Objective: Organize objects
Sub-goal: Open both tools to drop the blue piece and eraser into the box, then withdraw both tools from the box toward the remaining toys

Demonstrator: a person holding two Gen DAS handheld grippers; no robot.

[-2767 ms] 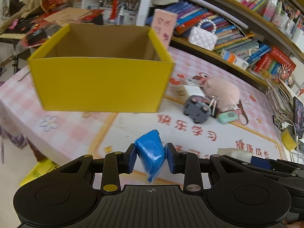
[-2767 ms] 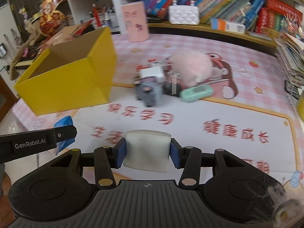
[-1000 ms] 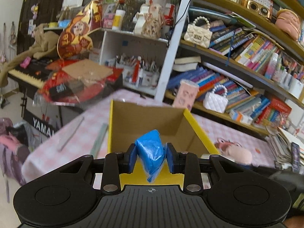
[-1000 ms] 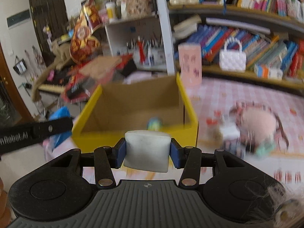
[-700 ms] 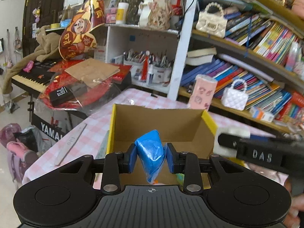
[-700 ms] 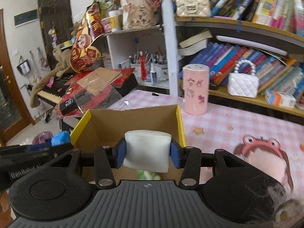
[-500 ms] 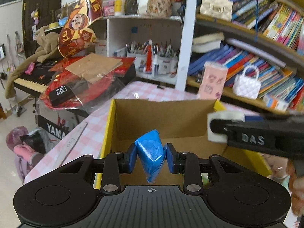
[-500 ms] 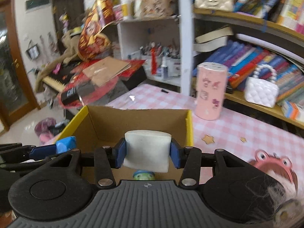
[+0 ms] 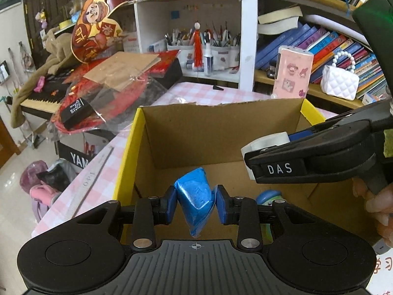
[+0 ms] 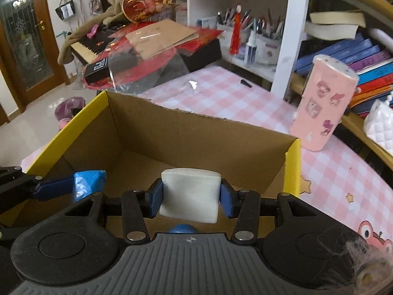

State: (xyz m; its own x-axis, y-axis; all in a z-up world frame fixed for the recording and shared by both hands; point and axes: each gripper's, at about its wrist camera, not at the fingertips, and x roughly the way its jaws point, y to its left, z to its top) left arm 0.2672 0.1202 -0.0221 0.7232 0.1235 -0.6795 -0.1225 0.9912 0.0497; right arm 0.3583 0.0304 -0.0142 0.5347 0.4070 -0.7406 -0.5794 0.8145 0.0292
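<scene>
My left gripper (image 9: 195,205) is shut on a blue wrapped packet (image 9: 195,198) and holds it over the open yellow cardboard box (image 9: 127,162). My right gripper (image 10: 189,200) is shut on a white block (image 10: 190,194), also above the box (image 10: 292,172). In the left wrist view the right gripper with the white block (image 9: 267,142) hangs over the box's right side. In the right wrist view the blue packet (image 10: 88,180) shows at the left. A blue and green round toy (image 9: 269,196) lies on the box floor.
A pink cylinder (image 10: 324,108) stands behind the box on the pink checked tablecloth (image 10: 221,93). A white quilted purse (image 9: 340,83) and books fill the shelf at right. A keyboard (image 10: 91,41) with red bags and cardboard lies at left.
Both grippers have lifted off the table and moved over the yellow box with their loads. Over the last half second they have edged in closer above its opening.
</scene>
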